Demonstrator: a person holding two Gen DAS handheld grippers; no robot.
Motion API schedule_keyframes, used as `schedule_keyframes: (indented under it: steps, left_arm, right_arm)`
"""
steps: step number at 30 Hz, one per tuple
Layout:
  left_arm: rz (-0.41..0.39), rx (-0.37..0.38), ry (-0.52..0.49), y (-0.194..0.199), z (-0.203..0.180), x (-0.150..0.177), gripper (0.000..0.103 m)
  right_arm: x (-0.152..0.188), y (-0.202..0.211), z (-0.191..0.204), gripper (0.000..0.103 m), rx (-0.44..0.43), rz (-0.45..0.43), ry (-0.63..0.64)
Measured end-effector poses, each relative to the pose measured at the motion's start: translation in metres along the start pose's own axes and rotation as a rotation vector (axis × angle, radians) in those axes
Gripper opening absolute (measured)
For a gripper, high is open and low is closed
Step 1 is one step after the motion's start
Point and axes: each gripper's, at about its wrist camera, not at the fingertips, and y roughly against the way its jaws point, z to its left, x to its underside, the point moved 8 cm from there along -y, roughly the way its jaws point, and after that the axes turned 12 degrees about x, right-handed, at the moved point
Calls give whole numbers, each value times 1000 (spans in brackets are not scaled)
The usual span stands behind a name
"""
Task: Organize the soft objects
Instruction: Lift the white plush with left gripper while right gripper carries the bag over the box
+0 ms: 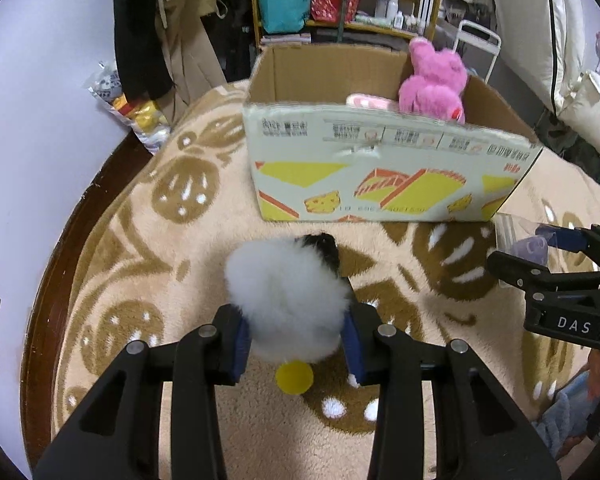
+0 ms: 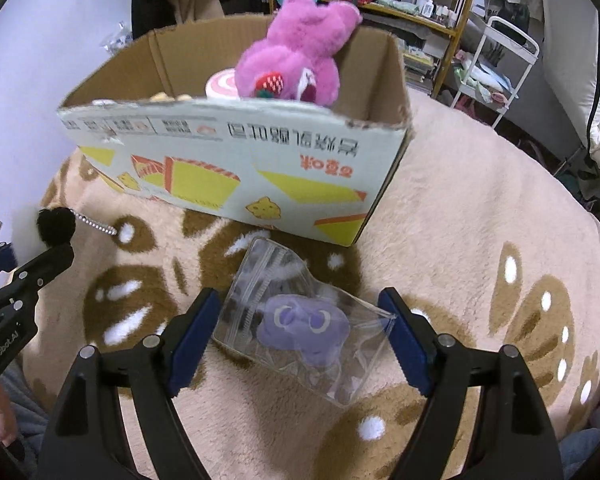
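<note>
- The white fluffy plush (image 1: 288,300), with a black tuft at its far end and a yellow disc below it, sits between the blue pads of the left claw (image 1: 296,340). The fur bulges past the pads, so the claw is closed on it, pressing both flanks.
- It looks very light and squashy. A grip across the thick middle should hold, though fur may slip against the pads.
- Its bead chain (image 2: 98,226) trails from the black tuft and could snag on the box edge.
- The purple plush (image 2: 304,326) lies sealed in a clear zip bag (image 2: 300,320) on the patterned blanket (image 2: 480,220), near the cardboard box (image 2: 228,156).
- The bag film looks slick and crinkly. It seems better to pinch through the film onto the soft toy than to take an empty corner.
- The right claw (image 2: 300,340) is spread wide, one finger on each side of the bag, gripping nothing.
- The left claw points toward the box, low over the blanket. The right claw angles down at the bag, just near of the box's right corner.
- A pink plush (image 2: 296,60) already rests inside the box at its far right.
</note>
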Motion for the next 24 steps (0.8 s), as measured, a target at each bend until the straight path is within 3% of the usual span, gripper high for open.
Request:
schedule_keyframes:
  steps: [8,24]
  left_arm:
    - [-102,-24,-36,37,-8,-16,37]
    - [-245,-7,-92,83,-24,-47,37]
  right_arm:
    - [-17,50,-1,85,-45,-115,-37]
    - [-59,85,-36,85,-69,-316,-88]
